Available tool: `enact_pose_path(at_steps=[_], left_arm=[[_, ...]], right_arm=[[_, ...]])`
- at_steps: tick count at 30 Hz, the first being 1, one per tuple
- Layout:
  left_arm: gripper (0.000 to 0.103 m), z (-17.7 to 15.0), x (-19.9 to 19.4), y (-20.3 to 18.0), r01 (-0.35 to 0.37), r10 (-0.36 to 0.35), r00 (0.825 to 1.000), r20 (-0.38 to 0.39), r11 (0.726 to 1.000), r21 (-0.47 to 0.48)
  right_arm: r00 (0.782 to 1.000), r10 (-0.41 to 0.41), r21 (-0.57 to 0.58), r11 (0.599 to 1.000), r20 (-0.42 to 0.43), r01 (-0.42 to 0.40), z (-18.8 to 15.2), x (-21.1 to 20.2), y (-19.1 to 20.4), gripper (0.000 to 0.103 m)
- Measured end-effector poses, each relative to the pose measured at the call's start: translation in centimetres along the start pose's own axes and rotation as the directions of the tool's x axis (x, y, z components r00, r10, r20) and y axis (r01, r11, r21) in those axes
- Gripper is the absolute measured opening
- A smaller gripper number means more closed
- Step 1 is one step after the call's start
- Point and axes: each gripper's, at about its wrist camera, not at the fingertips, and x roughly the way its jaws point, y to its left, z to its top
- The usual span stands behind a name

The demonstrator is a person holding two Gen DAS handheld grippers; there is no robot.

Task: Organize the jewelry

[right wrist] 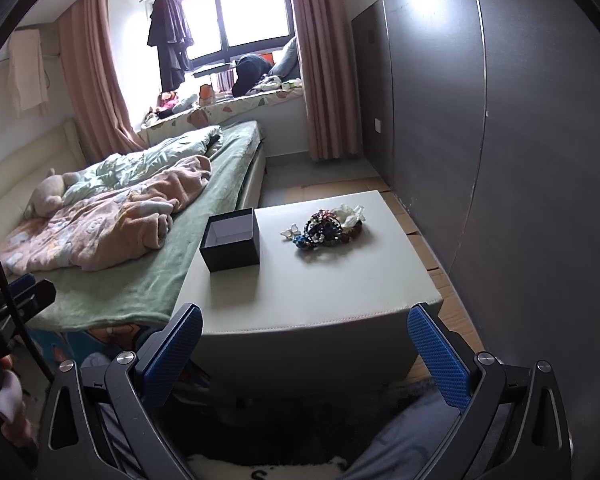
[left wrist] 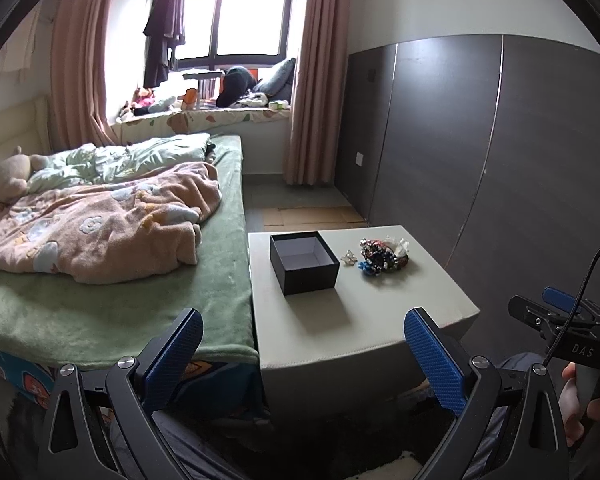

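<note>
An open, empty black box (left wrist: 304,262) (right wrist: 231,244) stands at the far left of a pale grey stool-table (left wrist: 360,320) (right wrist: 312,280). To its right lies a heap of beaded jewelry (left wrist: 382,256) (right wrist: 324,230) with a small pale butterfly piece (left wrist: 349,258) (right wrist: 291,233) beside it and a white piece behind. My left gripper (left wrist: 304,344) is open and empty, held back in front of the table's near edge. My right gripper (right wrist: 306,340) is open and empty, also short of the near edge. The right gripper also shows at the right of the left wrist view (left wrist: 560,316).
A bed with a green cover (left wrist: 112,292) (right wrist: 132,276) and pink blanket (left wrist: 100,228) touches the table's left side. A dark grey wardrobe wall (left wrist: 500,152) (right wrist: 500,120) runs along the right. Cardboard (left wrist: 312,216) lies on the floor behind the table.
</note>
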Motion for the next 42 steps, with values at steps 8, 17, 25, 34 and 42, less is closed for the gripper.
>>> enact_pose_path(at_steps=[8, 17, 25, 34, 42], left_arm=[[0.101, 3.1, 4.6, 0.1, 0.028, -0.029, 0.998, -0.061, 0.999, -0.020], [0.100, 5.5, 11.4, -2.6, 0.096, -0.096, 0.990, -0.101, 0.995, -0.004], [0.095, 6.9, 19.0, -5.9, 0.161, -0.160, 0.967, -0.198, 0.987, -0.015], [0.065, 6.5, 26.3, -10.6, 0.266, -0.226, 0.914, -0.337, 0.961, 0.076], [0.039, 5.4, 32.3, -13.3, 0.339, -0.264, 0.851, -0.455, 0.937, 0.090]], right_arm=[[1.000, 0.002, 0.011, 1.000, -0.006, -0.002, 2.1, 2.5, -0.7, 0.103], [0.998, 0.019, 0.092, 0.996, -0.060, -0.013, 5.0, 7.3, -4.6, 0.103], [0.992, -0.009, 0.161, 0.987, -0.129, 0.030, 6.0, 12.0, -9.0, 0.103], [0.983, 0.000, 0.241, 0.969, -0.183, 0.044, 5.0, 15.9, -13.1, 0.100], [0.979, 0.022, 0.283, 0.958, -0.202, 0.037, 3.5, 18.0, -14.1, 0.081]])
